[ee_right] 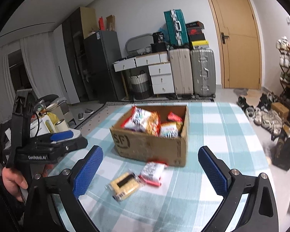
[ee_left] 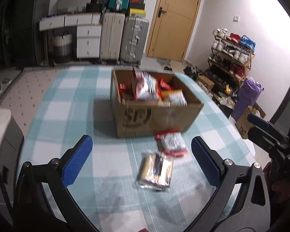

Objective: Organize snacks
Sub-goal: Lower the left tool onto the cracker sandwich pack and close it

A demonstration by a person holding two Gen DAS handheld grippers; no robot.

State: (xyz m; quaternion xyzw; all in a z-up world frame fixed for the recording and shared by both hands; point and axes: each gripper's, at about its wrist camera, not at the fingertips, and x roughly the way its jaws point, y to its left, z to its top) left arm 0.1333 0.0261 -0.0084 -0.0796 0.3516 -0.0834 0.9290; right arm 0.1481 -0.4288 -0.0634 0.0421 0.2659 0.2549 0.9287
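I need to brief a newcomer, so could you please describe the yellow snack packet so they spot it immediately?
Find the cardboard box on the checked tablecloth. Two packets lie outside it; the yellow packet is the farther one, yellow with a dark stripe, unlike the red-and-white packet beside the box.

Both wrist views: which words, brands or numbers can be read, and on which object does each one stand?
"SF" - printed in dark ink on the front wall of the cardboard box.
"GenRobot.AI" - white letters on the black body of the left gripper, seen from the right wrist view.
Snack packets in the box and the two packets on the tablecloth: print too blurred to read.
Shoeboxes on the suitcases: too small to read.
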